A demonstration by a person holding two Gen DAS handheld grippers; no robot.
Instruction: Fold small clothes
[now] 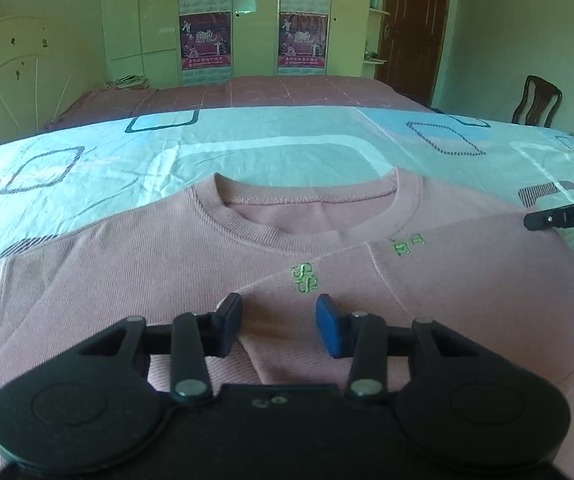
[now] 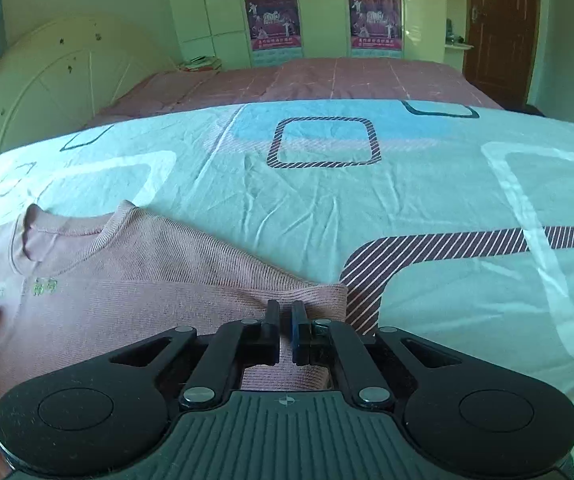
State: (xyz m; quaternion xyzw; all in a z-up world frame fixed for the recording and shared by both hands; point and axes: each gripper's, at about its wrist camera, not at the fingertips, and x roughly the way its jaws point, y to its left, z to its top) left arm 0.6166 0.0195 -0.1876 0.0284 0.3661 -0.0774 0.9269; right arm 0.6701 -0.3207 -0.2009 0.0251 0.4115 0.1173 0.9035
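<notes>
A small pink sweatshirt [image 1: 191,248] with green letters lies on the light blue patterned sheet [image 1: 287,148], collar away from me. One sleeve [image 1: 447,280] is folded across its chest. My left gripper [image 1: 279,328] is open just above the chest, empty, with the folded sleeve's end between its fingers. In the right wrist view the sweatshirt [image 2: 127,272] lies to the left. My right gripper [image 2: 285,328] is nearly closed on the pink fabric at the garment's right edge [image 2: 319,296]. Its finger [image 1: 563,216] shows at the right of the left wrist view.
The sheet [image 2: 407,208] spreads wide to the right and beyond the garment. Behind it lies a reddish bedspread [image 1: 247,92], a cream headboard [image 1: 11,80], wardrobes with posters [image 1: 207,40], a brown door [image 1: 411,28] and a wooden chair [image 1: 535,104].
</notes>
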